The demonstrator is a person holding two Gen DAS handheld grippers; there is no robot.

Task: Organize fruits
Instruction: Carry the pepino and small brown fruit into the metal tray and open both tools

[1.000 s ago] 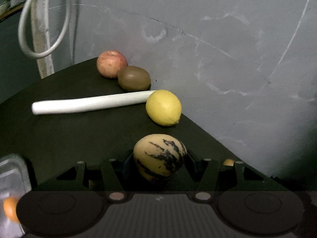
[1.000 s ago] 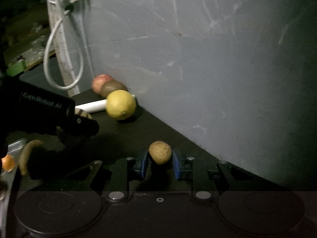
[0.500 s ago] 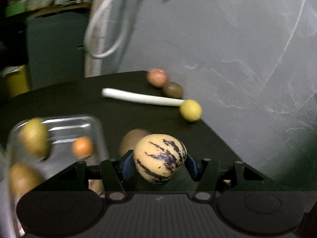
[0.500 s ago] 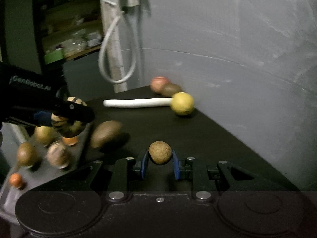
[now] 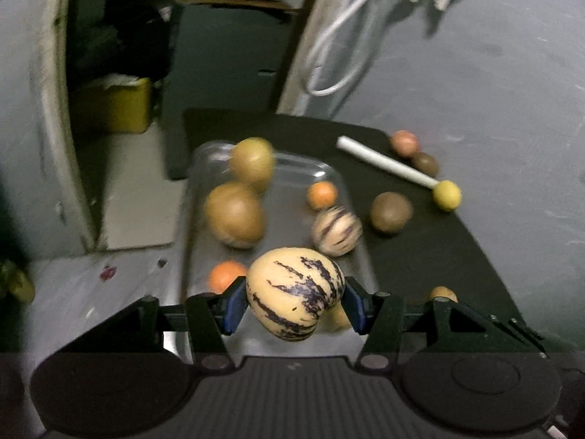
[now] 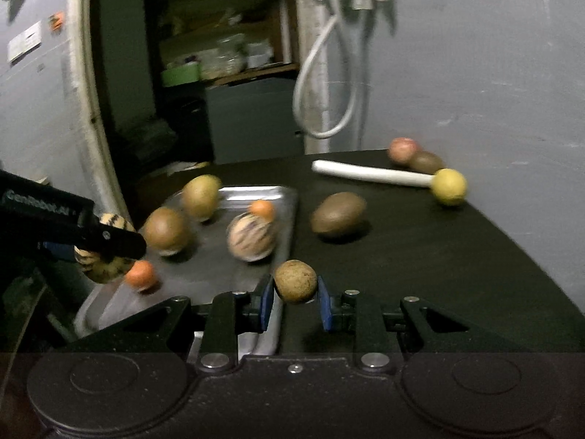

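My left gripper (image 5: 294, 305) is shut on a cream, purple-striped melon (image 5: 292, 292) and holds it above the near end of the metal tray (image 5: 289, 172). It also shows in the right wrist view (image 6: 104, 248). My right gripper (image 6: 295, 301) is shut on a small round brown fruit (image 6: 295, 281) beside the tray's right rim (image 6: 287, 219). The tray holds a second striped melon (image 5: 336, 230), two brown fruits (image 5: 234, 214) and two small oranges (image 5: 321, 194).
On the black mat (image 6: 420, 256) lie a brown fruit (image 6: 338, 214), a lemon (image 6: 449, 186), a white stick (image 6: 369, 173), a kiwi (image 6: 426, 162) and an apple (image 6: 402, 150). A grey wall stands at the right; a white cable loop (image 6: 323, 84) hangs behind.
Both grippers have swung left from the wall toward the tray, each carrying its fruit. The left one now hangs over the tray.
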